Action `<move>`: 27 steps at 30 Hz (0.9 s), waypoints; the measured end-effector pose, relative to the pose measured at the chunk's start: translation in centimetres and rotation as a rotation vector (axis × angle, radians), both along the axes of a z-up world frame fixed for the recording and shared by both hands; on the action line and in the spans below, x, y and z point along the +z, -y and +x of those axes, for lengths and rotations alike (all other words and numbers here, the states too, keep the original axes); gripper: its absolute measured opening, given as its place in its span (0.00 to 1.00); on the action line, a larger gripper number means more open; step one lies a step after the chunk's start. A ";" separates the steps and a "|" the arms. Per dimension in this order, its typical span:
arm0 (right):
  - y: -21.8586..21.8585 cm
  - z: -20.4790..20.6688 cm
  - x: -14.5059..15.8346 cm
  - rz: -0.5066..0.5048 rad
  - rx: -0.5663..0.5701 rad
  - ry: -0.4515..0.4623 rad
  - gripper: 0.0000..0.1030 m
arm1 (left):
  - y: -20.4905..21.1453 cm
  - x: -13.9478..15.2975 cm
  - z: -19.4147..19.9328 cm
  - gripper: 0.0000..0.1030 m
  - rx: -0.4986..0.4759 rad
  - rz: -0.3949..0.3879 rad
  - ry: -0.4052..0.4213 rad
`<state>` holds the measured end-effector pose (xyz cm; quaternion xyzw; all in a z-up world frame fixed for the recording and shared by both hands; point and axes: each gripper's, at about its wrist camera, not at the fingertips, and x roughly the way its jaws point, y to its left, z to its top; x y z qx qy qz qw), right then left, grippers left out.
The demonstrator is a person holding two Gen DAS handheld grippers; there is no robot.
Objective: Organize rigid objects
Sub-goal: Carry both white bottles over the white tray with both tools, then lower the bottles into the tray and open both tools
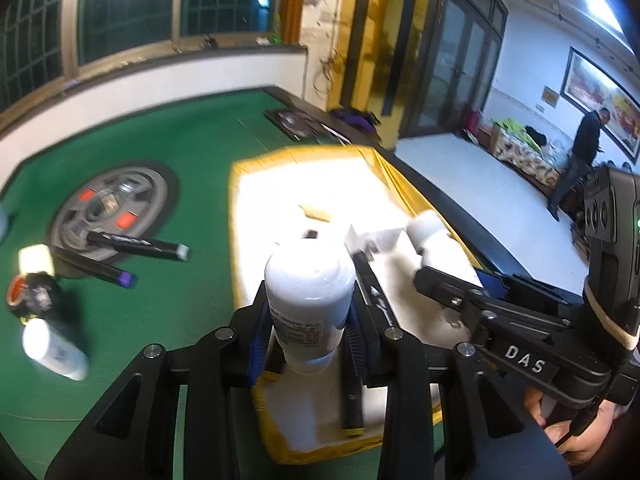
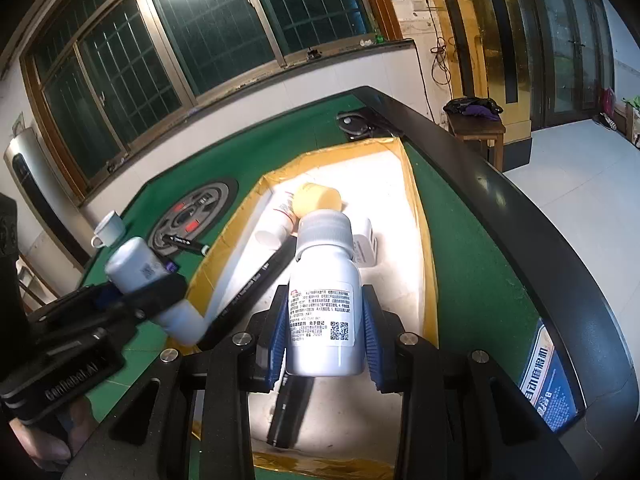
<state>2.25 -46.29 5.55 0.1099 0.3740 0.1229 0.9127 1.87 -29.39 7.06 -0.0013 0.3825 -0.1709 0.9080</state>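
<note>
My left gripper (image 1: 309,320) is shut on a white bottle (image 1: 310,292), held over the near part of the yellow-rimmed white box (image 1: 240,208). My right gripper (image 2: 325,336) is shut on a white pill bottle (image 2: 325,300) with a printed label and ribbed cap, above the same box (image 2: 420,220). Each view shows the other gripper: the right one (image 1: 436,256) with its bottle (image 1: 434,236), the left one (image 2: 144,280) with its bottle (image 2: 136,264). In the box lie a black marker (image 2: 256,280), a yellow-capped tube (image 2: 316,196) and a small white item (image 2: 366,248).
On the green table (image 1: 160,312) left of the box lie two black markers (image 1: 136,242), (image 1: 96,268), a white bottle (image 1: 54,350), a dark watch-like item (image 1: 34,294) and a grey round disc (image 1: 116,204). A white cup (image 2: 108,228) stands by the disc. A person stands far right (image 1: 584,148).
</note>
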 end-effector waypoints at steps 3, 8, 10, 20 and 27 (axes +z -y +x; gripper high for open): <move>0.1 -0.1 -0.5 -0.019 0.006 -0.021 0.29 | 1.2 -0.9 0.3 0.31 -0.025 0.007 -0.032; 0.2 0.0 -0.7 -0.057 0.012 -0.035 0.30 | 1.9 -0.9 0.1 0.30 -0.029 0.034 -0.001; -0.2 -0.1 -0.8 -0.079 0.024 -0.040 0.30 | 1.8 -0.8 0.0 0.30 -0.028 0.025 -0.005; -0.2 -0.3 -0.3 -0.101 0.002 -0.014 0.37 | 1.8 -1.5 3.0 0.31 -0.038 0.013 -0.067; -0.1 -0.6 0.8 -0.093 -0.013 0.027 0.41 | 1.0 -0.5 2.7 0.34 -0.046 -0.051 -0.054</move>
